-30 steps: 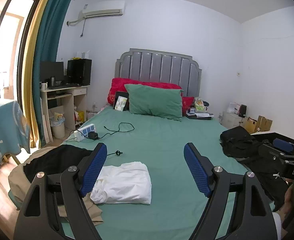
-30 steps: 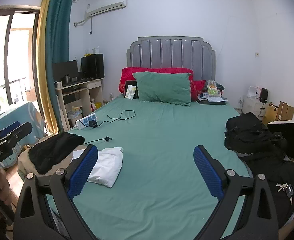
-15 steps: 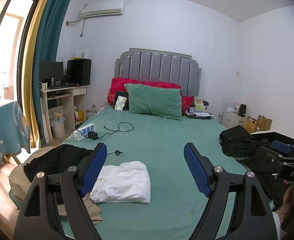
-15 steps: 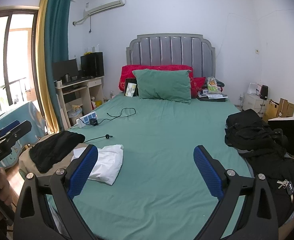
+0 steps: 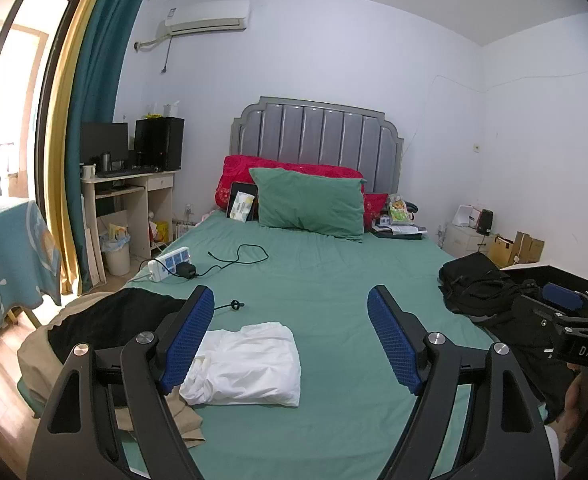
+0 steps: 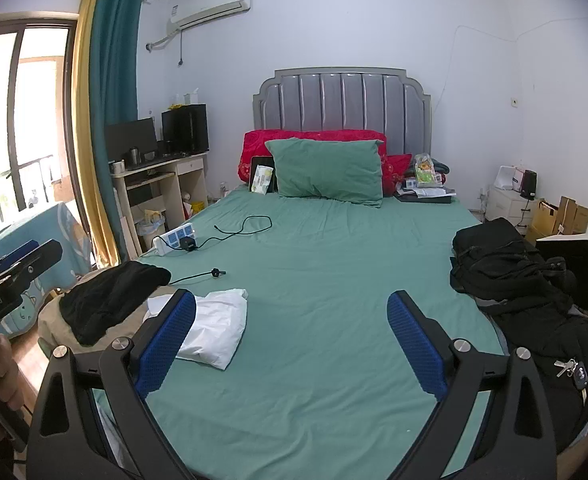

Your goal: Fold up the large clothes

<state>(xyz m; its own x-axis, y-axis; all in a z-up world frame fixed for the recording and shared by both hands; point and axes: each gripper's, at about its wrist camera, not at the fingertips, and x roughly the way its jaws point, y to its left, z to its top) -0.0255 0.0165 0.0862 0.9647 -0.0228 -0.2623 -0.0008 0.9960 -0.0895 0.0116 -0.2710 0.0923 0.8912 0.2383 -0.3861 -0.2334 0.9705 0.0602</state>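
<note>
Green bed, white folded garment, power strip, perhaps black bags

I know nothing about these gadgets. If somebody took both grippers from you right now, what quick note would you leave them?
Left gripper: open, holding nothing, above the bed.
Right gripper: open, holding nothing, also above the bed.
Done: white garment lies folded near the bed's left edge.
Left: black garment heaped on a tan one at the left corner, unfolded; dark pile on the right side, with keys on it.
</note>
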